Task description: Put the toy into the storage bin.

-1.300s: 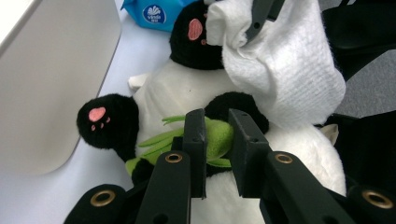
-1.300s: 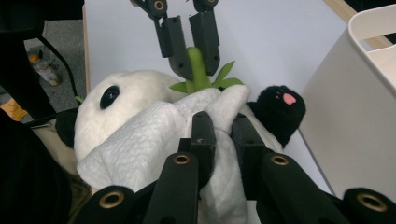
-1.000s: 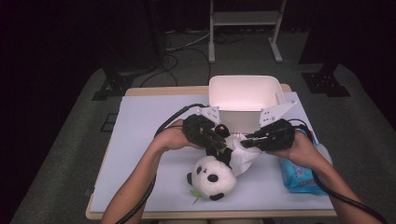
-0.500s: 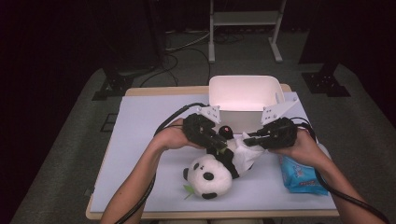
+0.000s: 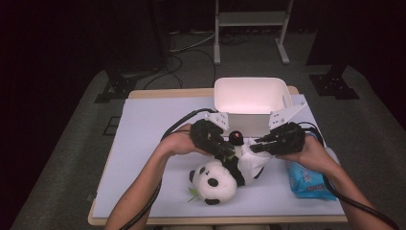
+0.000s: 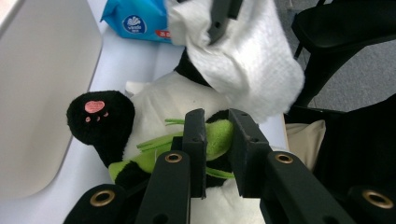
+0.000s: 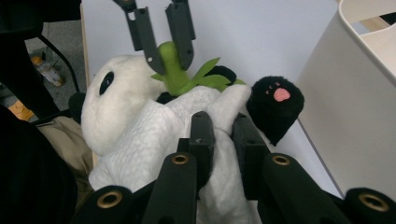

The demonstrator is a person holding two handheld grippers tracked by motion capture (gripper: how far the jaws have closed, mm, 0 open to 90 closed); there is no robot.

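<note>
A panda plush lies on its back on the white table mat, its head toward the front edge. My left gripper is shut on the plush's green bamboo sprig; in the left gripper view its jaws pinch the stalk. My right gripper is shut on a white wipe that rests on the panda's belly, and in the right gripper view the wipe bunches between its jaws. One black foot with a pink pad sticks up beside the bin.
A white plastic bin stands just behind both grippers, close to the panda's foot. A blue pack of wipes lies at the right under the right forearm. Black cables trail from both grippers over the mat.
</note>
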